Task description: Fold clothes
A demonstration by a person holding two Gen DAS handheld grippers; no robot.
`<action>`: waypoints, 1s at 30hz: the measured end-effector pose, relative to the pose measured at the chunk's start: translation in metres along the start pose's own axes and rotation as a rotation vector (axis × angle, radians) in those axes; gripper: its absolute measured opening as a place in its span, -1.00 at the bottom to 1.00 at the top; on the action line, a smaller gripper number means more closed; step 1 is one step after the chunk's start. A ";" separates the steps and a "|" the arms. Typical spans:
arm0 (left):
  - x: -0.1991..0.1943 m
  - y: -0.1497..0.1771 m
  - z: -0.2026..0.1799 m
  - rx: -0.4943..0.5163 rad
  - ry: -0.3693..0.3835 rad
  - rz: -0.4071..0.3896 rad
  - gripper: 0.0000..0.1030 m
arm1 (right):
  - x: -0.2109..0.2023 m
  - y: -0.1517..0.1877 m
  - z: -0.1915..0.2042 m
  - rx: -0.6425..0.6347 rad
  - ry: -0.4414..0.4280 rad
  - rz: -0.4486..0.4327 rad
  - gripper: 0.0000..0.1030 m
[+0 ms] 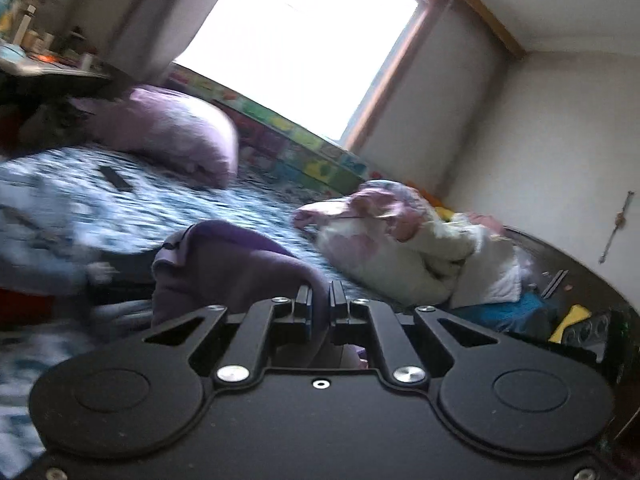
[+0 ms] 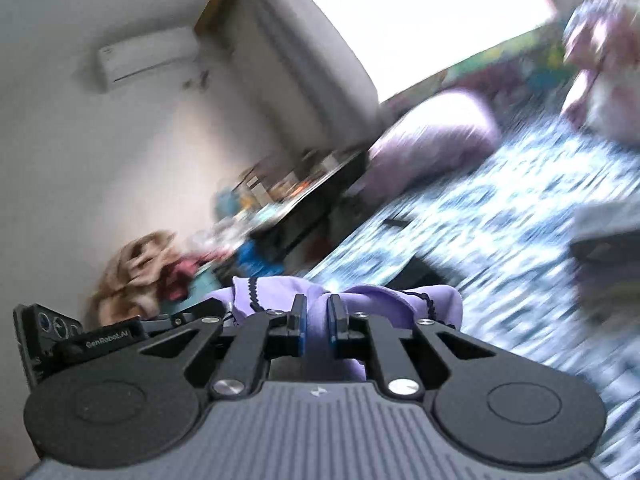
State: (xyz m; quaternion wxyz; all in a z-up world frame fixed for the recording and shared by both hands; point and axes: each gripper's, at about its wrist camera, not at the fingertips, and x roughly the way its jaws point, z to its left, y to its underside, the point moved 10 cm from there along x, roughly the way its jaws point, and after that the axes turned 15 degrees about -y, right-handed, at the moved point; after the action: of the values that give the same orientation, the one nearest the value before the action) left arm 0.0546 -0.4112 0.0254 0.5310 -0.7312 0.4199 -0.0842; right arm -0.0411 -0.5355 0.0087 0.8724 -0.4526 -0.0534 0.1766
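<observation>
Above patterned bedding (image 1: 168,200), both hand-held grippers (image 1: 319,300) (image 2: 317,312) pinch purple garment (image 2: 360,300).

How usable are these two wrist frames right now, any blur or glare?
Left wrist: the window is blown out white, the patterned bedspread smeared; the purple garment is readable. Right wrist: heavier streaking over the bedspread, only the lilac cloth at the jaws is sharp.

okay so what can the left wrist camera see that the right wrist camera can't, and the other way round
Only the left wrist view: the white and pink bundle shown whole, with blue cloth beside it. Only the right wrist view: the wall air conditioner, a brown heap and the other gripper's camera block. Both: purple garment pinched in shut jaws, patterned bedspread, purple pillow, bright window, cluttered table.
</observation>
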 end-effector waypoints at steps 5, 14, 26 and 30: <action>0.044 0.037 -0.030 -0.004 0.014 0.067 -0.92 | -0.046 -0.014 -0.061 -0.019 0.129 -0.054 -0.76; 0.053 0.127 -0.005 0.046 -0.089 0.236 -0.14 | -0.091 0.098 -0.148 0.191 0.275 0.053 -0.68; 0.069 0.157 0.037 0.008 -0.166 0.338 0.04 | -0.105 0.123 -0.173 0.239 0.322 0.124 0.08; 0.096 0.171 0.046 0.030 -0.180 0.393 0.06 | -0.084 0.136 -0.190 0.239 0.353 0.168 0.15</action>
State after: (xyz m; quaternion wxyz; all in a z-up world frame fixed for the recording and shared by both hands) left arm 0.0514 -0.4604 -0.1701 0.5835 -0.6318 0.5039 0.0802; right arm -0.1067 -0.6401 -0.2062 0.8978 -0.3730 0.1593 0.1716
